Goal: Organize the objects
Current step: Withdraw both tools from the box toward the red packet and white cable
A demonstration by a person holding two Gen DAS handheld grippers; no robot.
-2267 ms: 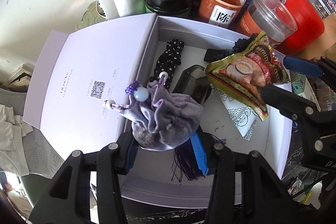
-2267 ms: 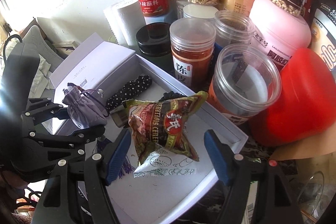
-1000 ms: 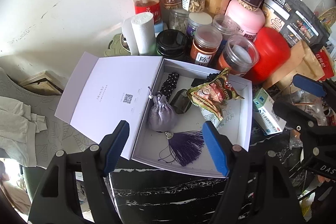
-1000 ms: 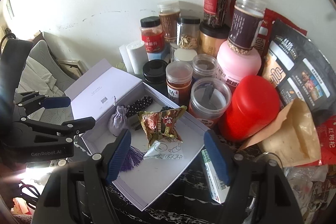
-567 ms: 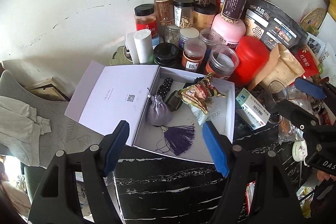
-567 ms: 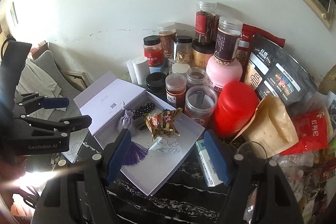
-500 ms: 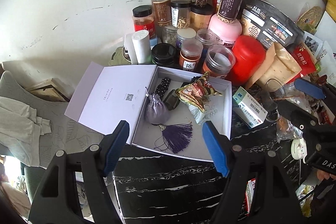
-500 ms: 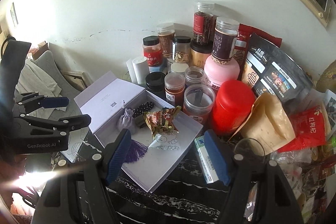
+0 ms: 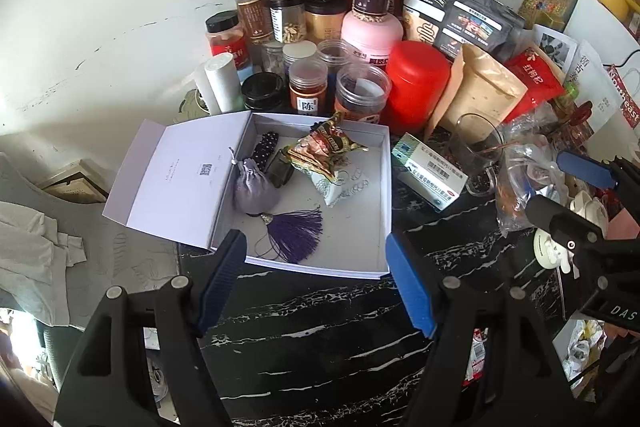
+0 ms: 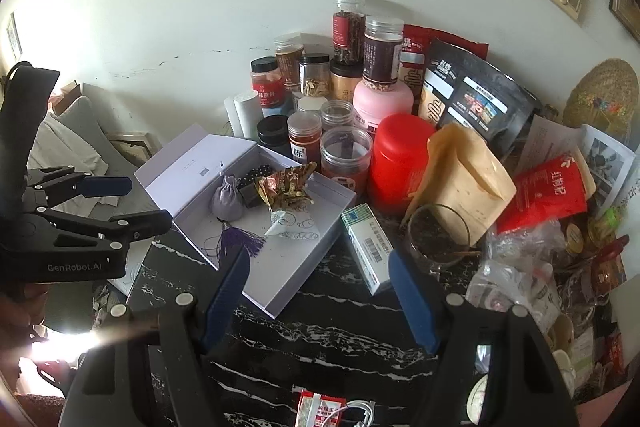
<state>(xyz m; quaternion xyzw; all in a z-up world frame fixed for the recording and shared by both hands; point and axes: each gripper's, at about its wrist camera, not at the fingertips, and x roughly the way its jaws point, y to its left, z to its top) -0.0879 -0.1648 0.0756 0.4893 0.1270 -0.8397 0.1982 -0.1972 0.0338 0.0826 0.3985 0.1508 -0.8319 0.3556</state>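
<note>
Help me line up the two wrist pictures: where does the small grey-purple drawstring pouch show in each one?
Left wrist view: drawstring pouch lies left of centre, in the open white box, by the lid's hinge.
Right wrist view: pouch lies left of centre, in the box, above the purple tassel.
Shared landmark: the red canister behind the box.

You get bright, even daylight on the white wall (image 10: 200,7), with soft shadows behind the jars (image 9: 320,27). A hot glare flares at the near left of the right wrist view. Both fisheye views bend hard at the edges and vignette black in the corners; the centre stays sharp.
</note>
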